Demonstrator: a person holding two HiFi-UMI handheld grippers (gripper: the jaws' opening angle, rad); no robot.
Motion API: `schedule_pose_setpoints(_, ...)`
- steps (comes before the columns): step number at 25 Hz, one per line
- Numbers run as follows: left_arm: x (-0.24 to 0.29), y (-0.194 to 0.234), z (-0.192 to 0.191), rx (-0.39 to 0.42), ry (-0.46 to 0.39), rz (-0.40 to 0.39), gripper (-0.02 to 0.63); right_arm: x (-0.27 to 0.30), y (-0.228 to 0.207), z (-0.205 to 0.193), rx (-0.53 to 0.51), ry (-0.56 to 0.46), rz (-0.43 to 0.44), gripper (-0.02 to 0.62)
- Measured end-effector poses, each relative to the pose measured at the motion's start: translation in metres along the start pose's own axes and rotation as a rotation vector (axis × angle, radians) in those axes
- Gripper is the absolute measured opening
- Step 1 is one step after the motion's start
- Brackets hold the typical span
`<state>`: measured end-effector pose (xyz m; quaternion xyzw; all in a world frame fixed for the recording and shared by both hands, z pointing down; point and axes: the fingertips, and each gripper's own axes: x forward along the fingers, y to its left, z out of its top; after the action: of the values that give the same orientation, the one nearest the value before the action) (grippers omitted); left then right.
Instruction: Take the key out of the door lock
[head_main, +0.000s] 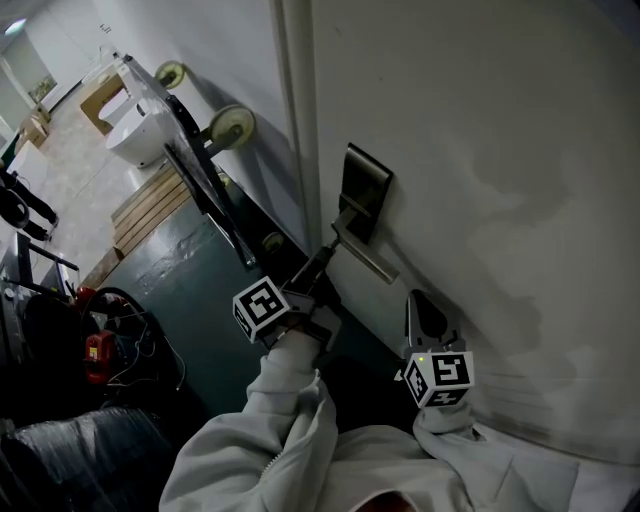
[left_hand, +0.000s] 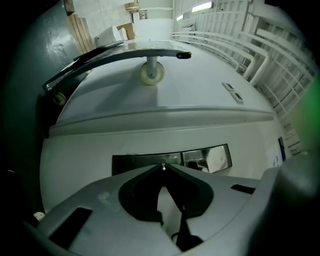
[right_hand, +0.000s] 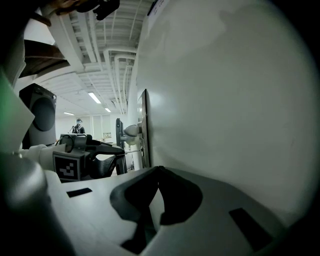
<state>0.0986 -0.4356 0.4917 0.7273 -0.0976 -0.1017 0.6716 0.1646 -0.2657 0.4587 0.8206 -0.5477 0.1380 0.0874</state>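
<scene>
Left tool (head_main: 325, 256) tight on key (left_hand: 163, 168), near door edge (head_main: 305, 120)

Left tool (head_main: 327, 257), right tool (head_main: 419, 300): jaws together.

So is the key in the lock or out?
In, it seems: right gripper view shows the key reaching from the left gripper, jaws shut, to the lock plate. Depth: cannot tell.
</scene>
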Motion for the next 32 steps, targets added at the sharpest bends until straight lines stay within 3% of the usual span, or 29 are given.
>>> schedule_pose_setpoints(11,-0.018,0.009,0.001,0.003,-0.013,-0.014,0.026,-0.01,0.012,-0.008,-0.006,-0.015,0.006,0.052)
schedule_pose_setpoints(20,-0.027,-0.002,0.006,0.182,-0.028,-0.032,0.028,-0.017,0.003,-0.01,0.002,-0.015,-0.002,0.052)
schedule_pose_setpoints(27,-0.045,-0.006,0.01,0.389,-0.029,0.02,0.026,-0.016,0.007,-0.009,0.004,-0.021,0.017,0.052)
schedule_pose_setpoints(32,-0.057,-0.007,0.014,0.437,-0.042,0.014,0.026,-0.012,0.011,-0.011,0.012,-0.019,0.033,0.052)
